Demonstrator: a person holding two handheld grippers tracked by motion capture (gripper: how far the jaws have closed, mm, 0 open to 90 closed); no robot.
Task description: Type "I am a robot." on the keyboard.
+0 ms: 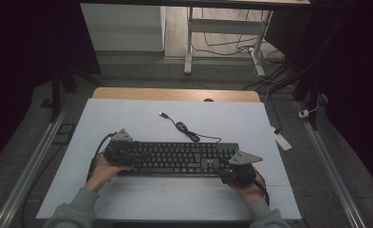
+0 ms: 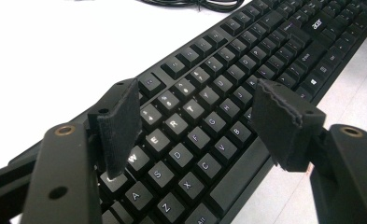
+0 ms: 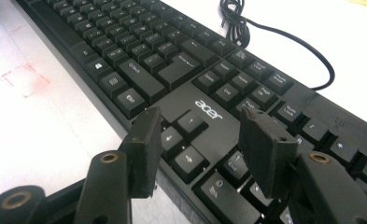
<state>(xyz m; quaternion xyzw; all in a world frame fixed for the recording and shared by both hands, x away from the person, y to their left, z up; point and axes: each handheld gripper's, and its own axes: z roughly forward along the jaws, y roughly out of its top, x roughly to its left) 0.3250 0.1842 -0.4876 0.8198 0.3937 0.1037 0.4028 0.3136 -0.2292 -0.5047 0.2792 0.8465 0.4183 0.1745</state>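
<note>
Black plastic full-size keyboard [image 1: 179, 158] is being seen lying flat mid-table, long axis running 9 to 3 o'clock, cable [image 1: 186, 129] leaving toward 11. Left gripper [image 1: 127, 156] and right gripper [image 1: 234, 171] are being held wide apart, gripping nothing.

1. A black keyboard [image 1: 177, 158] is lying lengthwise across a white table [image 1: 141, 118], near its front edge.
2. The keyboard's black cable [image 1: 186, 130] is trailing away in loose loops, its plug [image 1: 163, 115] resting bare on the tabletop.
3. The left gripper [image 1: 122, 154] is sitting at the keyboard's left end, a grey three-cornered plate on top, the left hand [image 1: 102, 171] holding it from behind.
4. The right gripper [image 1: 238, 172] is sitting at the keyboard's right front corner, the right hand [image 1: 250, 191] beneath it.
5. Grey sleeves [image 1: 75, 211] are coming in from the bottom edge.
6. Beyond the table, white desk legs [image 1: 189, 42] and tangled wires are standing on a dim floor.
</note>
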